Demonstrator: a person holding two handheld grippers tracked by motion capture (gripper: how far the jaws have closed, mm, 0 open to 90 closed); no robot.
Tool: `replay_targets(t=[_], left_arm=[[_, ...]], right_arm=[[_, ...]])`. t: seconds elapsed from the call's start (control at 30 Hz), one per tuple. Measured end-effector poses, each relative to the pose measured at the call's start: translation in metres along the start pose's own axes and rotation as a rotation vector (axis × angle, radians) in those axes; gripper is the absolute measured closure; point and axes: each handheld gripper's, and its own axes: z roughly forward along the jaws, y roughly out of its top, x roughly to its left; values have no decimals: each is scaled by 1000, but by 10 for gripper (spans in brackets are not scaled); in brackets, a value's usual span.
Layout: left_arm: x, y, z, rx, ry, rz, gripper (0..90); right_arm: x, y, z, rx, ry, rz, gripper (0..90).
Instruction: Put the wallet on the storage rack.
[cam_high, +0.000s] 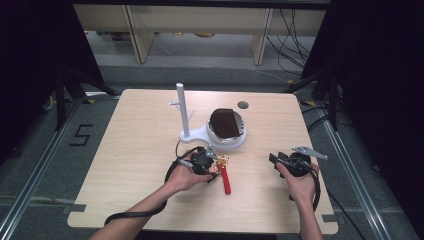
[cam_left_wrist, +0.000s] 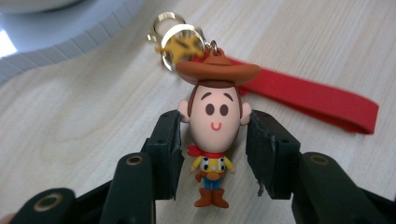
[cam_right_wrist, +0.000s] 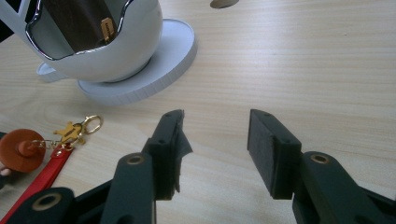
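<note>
**Inspector:** Report the left gripper (cam_left_wrist: 214, 135).

**Operator:** From my station I see its jaws closed on the head of the cowboy figure keychain (cam_left_wrist: 215, 123), one pad against each ear. The figure stands upright between them, brown hat above the pads, boots hanging below. In the high view the left gripper (cam_high: 214, 167) sits near the middle of the front half of the table (cam_high: 140, 150).

**Inspector:** The rest of the keychain?

**Operator:** The red strap (cam_left_wrist: 308, 95) lies flat on the wood behind the figure, running off to the right; the gold ring and clasp (cam_left_wrist: 175, 39) rest just beyond the hat.

**Inspector:** The right gripper (cam_right_wrist: 215, 149)?

**Operator:** Jaws standing apart, nothing between them, bare table beneath. It is well apart from the keychain.

**Inspector:** Surroundings?

**Operator:** A white bowl-shaped holder (cam_high: 227, 135) on a round base, dark item inside, sits just beyond the left gripper, with a white upright post (cam_high: 182, 107) beside it.
</note>
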Motion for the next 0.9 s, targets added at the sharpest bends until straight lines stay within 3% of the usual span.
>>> replay_targets(t=[0.07, 0.13, 0.3, 0.33, 0.4, 0.43, 0.47, 0.9], left_arm=[[0, 0, -3, -16, 12, 0, 555], [1, -1, -12, -75, 30, -27, 555], [5, -1, -27, -134, 50, -40, 556], [6, -1, -29, -148, 52, -46, 556], [7, -1, -34, -170, 65, -57, 556], [7, -1, -34, -170, 65, -57, 555], [9, 0, -40, -181, 72, -59, 556], [25, -4, -80, -246, 137, -78, 556]], right_arm=[[0, 0, 0, -2, 5, 2, 562], [0, 0, -1, -6, 0, 8, 561], [0, -1, -1, 5, 1, 17, 558], [4, -2, -1, 14, -8, 67, 557], [2, -2, -1, 7, -11, 34, 556], [2, -2, -1, 7, -11, 34, 556], [4, -2, -1, 13, -4, 64, 556], [3, -3, -1, 12, -15, 62, 556]])
